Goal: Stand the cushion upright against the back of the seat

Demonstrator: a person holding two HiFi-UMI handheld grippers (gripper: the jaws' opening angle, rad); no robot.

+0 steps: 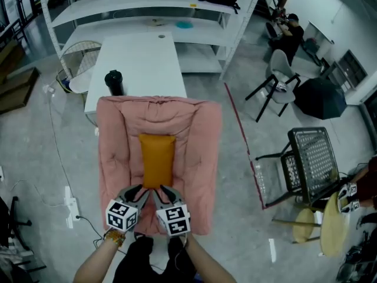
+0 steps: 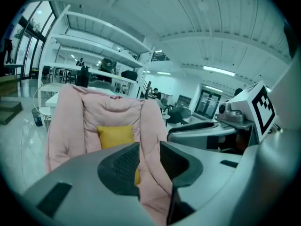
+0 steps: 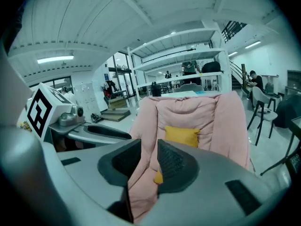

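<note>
The mustard cushion looks already stood against the back of the pink padded seat, well beyond both sets of jaws, so little seems left. The left gripper and right gripper have their jaws partly spread, pinching nothing. The jaws hide the cushion's lower edge, so how firmly it leans is unclear.

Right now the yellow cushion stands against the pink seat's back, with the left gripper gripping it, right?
No: the left gripper is open, short of the yellow cushion, as the left gripper view shows. It does stand against the back of the pink seat.
</note>
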